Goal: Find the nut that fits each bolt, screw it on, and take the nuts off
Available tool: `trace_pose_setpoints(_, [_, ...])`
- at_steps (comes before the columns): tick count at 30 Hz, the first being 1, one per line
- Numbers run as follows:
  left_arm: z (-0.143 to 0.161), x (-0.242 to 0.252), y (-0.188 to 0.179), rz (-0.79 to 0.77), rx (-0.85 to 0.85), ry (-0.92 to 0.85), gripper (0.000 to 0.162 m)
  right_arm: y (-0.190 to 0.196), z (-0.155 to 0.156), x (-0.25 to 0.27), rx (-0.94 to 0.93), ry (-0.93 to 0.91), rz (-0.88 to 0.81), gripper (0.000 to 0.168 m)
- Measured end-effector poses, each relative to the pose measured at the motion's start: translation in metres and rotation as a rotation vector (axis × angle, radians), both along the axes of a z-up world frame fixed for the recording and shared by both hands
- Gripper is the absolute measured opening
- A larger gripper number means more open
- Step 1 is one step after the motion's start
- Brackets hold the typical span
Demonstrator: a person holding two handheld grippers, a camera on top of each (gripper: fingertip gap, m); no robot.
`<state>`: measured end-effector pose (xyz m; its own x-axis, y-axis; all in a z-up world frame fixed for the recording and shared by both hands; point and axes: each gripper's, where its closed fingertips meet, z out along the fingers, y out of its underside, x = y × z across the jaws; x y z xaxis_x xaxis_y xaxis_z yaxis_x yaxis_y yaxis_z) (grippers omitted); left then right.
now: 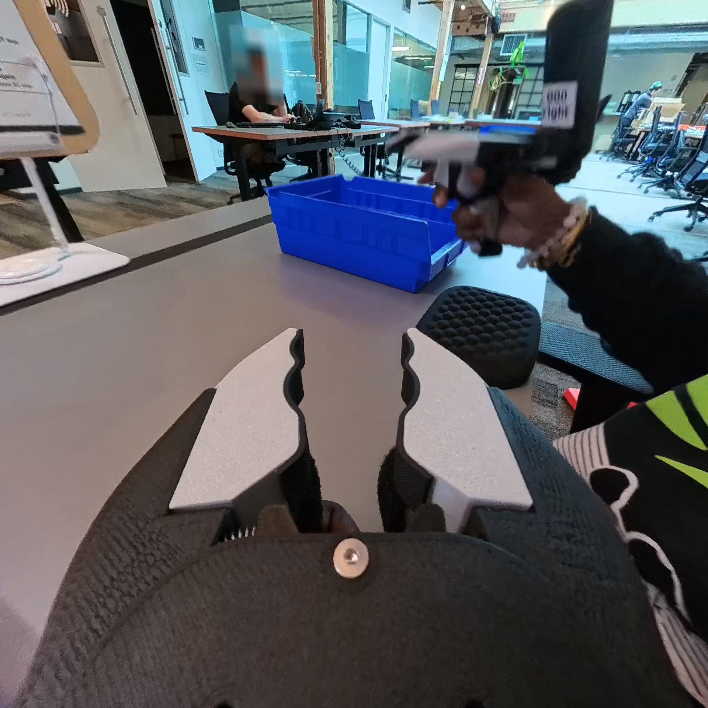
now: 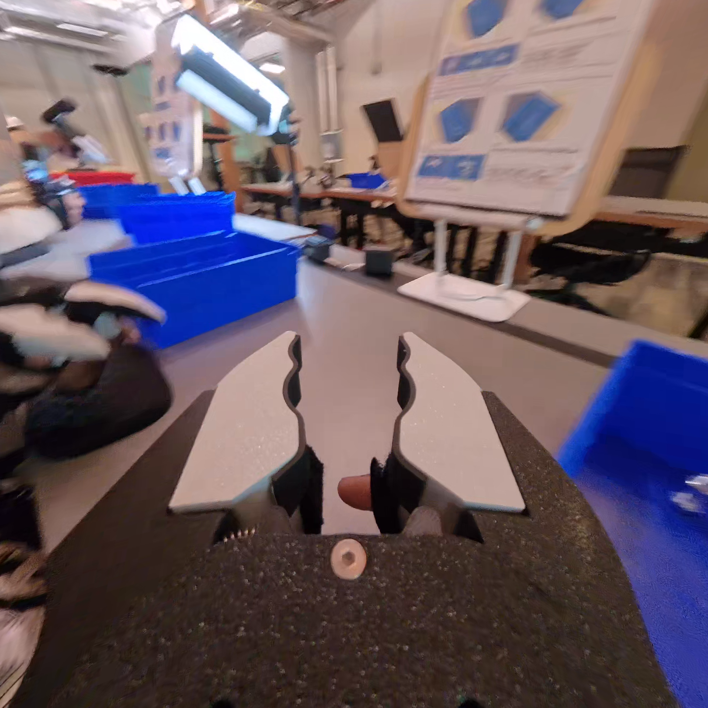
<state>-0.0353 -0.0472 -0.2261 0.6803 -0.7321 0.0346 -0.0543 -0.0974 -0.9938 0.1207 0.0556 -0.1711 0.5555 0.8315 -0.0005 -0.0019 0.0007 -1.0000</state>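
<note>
Small silvery pieces (image 2: pixel 689 494), most likely the nuts and bolts, are lying blurred in the blue bin (image 2: pixel 651 421) at the right edge of the right wrist view; I cannot tell nut from bolt, nor count them. That bin is sitting near the desk's (image 1: pixel 191 344) right side, close beside the right gripper (image 2: pixel 348 344), whose jaws are standing wide apart with nothing between them. The right gripper is hanging above the desk in the left wrist view, gripped in a hand (image 1: pixel 509 214) with a bracelet at the wrist.

The left gripper (image 1: pixel 352 341) is hovering low over the bare desk, its jaws also gaping and empty. Ahead of it, a long blue bin (image 1: pixel 356 233) with a divider is sitting toward the desk's far edge, and a black dimpled pad (image 1: pixel 482 329) is resting at the right edge. A white stand (image 2: pixel 467 295) holding a printed board is standing at the far left corner.

By my reckoning no step has begun: nothing is being held. The next move is calling for the right gripper to dip into the near bin and pinch 1 bolt, a fiddly grasp on small, slippery metal.
</note>
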Motion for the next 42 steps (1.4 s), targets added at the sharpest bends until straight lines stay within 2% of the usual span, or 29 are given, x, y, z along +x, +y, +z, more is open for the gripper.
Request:
trace_pose_setpoints(4, [0.036,-0.044,-0.003,0.077,0.026,0.01,0.049,-0.038,-0.047,-0.031,-0.029,-0.087,0.143,0.049])
trace_pose_setpoints(8, [0.044,-0.125,0.01,0.22,-0.081,0.214,0.049,-0.045,-0.069,-0.036,-0.035,-0.102,0.16,0.046])
trace_pose_setpoints(12, [0.017,-0.22,0.036,0.378,-0.373,0.403,0.049,-0.045,-0.063,-0.032,-0.011,-0.052,0.151,0.043])
trace_pose_setpoints(14, [-0.002,-0.263,0.053,0.451,-0.489,0.49,0.038,-0.044,-0.064,-0.031,-0.024,-0.036,0.152,0.043])
trace_pose_setpoints(18, [-0.044,-0.308,0.078,0.444,-0.735,0.575,0.032,-0.044,-0.065,-0.032,-0.031,-0.038,0.162,0.043])
trace_pose_setpoints(20, [-0.064,-0.319,0.087,0.411,-0.851,0.6,0.031,-0.045,-0.066,-0.033,-0.031,-0.045,0.169,0.043])
trace_pose_setpoints(23, [-0.087,-0.344,0.098,0.461,-0.959,0.677,0.029,-0.044,-0.066,-0.033,-0.031,-0.041,0.169,0.043])
trace_pose_setpoints(29, [-0.099,-0.35,0.111,0.453,-0.998,0.676,0.026,-0.043,-0.064,-0.031,-0.043,-0.021,0.166,0.042])
trace_pose_setpoints(33, [-0.102,-0.351,0.115,0.447,-1.005,0.659,0.019,-0.043,-0.064,-0.031,-0.036,-0.024,0.162,0.042])
trace_pose_setpoints(35, [-0.105,-0.351,0.115,0.436,-1.012,0.661,0.01,-0.042,-0.065,-0.032,-0.038,-0.027,0.162,0.042])
trace_pose_setpoints(38, [-0.103,-0.351,0.112,0.426,-1.017,0.663,0.009,-0.041,-0.066,-0.032,-0.044,-0.028,0.159,0.042])
trace_pose_setpoints(42, [-0.075,-0.341,0.109,0.417,-0.946,0.661,0.009,-0.041,-0.066,-0.031,-0.046,-0.026,0.159,0.042])
